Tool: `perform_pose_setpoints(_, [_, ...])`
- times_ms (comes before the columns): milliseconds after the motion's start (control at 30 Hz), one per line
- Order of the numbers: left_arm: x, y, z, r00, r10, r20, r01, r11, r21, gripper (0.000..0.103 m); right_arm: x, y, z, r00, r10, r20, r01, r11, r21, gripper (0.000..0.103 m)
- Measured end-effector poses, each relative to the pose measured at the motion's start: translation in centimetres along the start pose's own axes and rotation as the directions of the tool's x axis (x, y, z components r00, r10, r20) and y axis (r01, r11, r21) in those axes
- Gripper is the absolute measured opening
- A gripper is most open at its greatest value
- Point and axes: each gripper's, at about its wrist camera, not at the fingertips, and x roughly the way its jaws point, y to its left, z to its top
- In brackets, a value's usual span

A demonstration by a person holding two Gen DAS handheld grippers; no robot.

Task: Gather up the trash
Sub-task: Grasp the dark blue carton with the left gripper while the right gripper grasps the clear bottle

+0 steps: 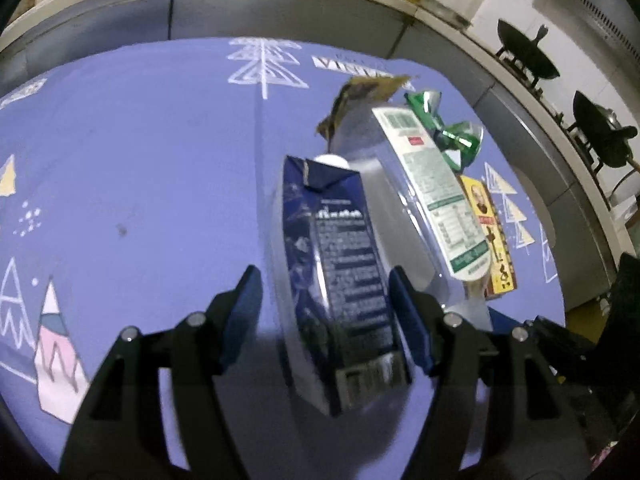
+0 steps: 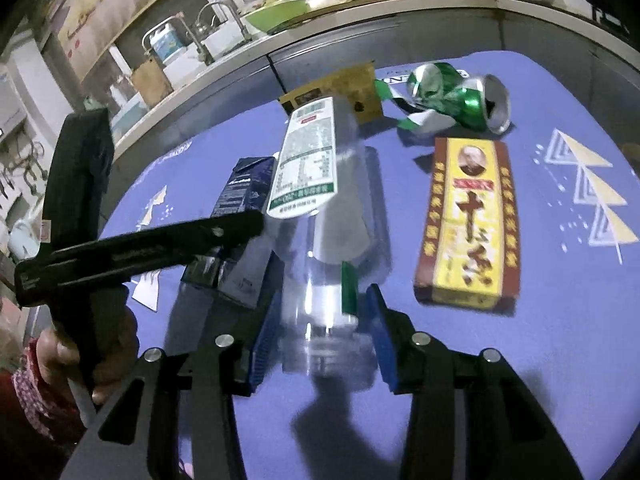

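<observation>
Worktop (image 1: pixel 128 152): purple cloth with white tree and mountain prints, trash gathered on its right part.
Carton (image 1: pixel 340 280): dark blue, lying on the cloth between the fingers of the left tongs, its folded top pointing away.
Left tongs (image 1: pixel 324 312): spread around the carton; the right pad looks to be at the carton's side, the left pad stands apart from it.
Bottle (image 2: pixel 320 216): clear plastic with a white and green label, lying just beside the carton, neck toward the right wrist camera.
Right tongs (image 2: pixel 324 332): spread, one blue pad on each side of the bottle's neck end; contact cannot be told through the blur.
Can (image 2: pixel 460 98): green, crushed, at the far side of the cloth.
Box (image 2: pixel 468 220): yellow and brown, flat on the cloth, right of the bottle.
Packet (image 2: pixel 348 92): brown, behind the bottle's far end.
Counter (image 2: pixel 360 20): behind the worktop, with a sink tap and clutter.
</observation>
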Motion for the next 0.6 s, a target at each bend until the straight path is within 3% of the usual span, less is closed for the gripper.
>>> perform_pose_setpoints(200, [1.0, 0.3, -0.1, 1.000, 0.020, -0.001, -0.020, 1.000, 0.019, 0.063, 2.0, -0.1, 0.7, 0.999, -0.021, -0.039, 0.021, 1.000, -0.010, 0.041])
perform_pose_setpoints(333, [0.5, 1.2, -0.4, 1.000, 0.011, 0.013, -0.011, 1.000, 0.030, 0.050, 3.0, -0.1, 1.0, 0.999, -0.021, -0.042, 0.020, 1.000, -0.009, 0.042])
perform_pose_setpoints(400, [0.3, 1.7, -0.6, 1.000, -0.007, 0.016, 0.007, 1.000, 0.022, 0.049, 3.2, 0.0, 1.2, 0.999, -0.004, -0.039, 0.003, 1.000, -0.012, 0.040])
perform_pose_setpoints(500, [-0.4, 2.3, -1.1, 0.999, -0.028, 0.020, 0.027, 1.000, 0.012, 0.048, 3.2, -0.5, 0.8, 0.993, 0.107, -0.046, -0.105, 0.993, 0.050, 0.037])
perform_pose_setpoints(600, [-2.0, 2.9, -1.5, 0.994, -0.096, 0.042, 0.097, 0.995, -0.004, 0.048, 2.7, -2.0, 0.0, 0.965, 0.259, -0.039, -0.249, 0.953, 0.169, 0.037])
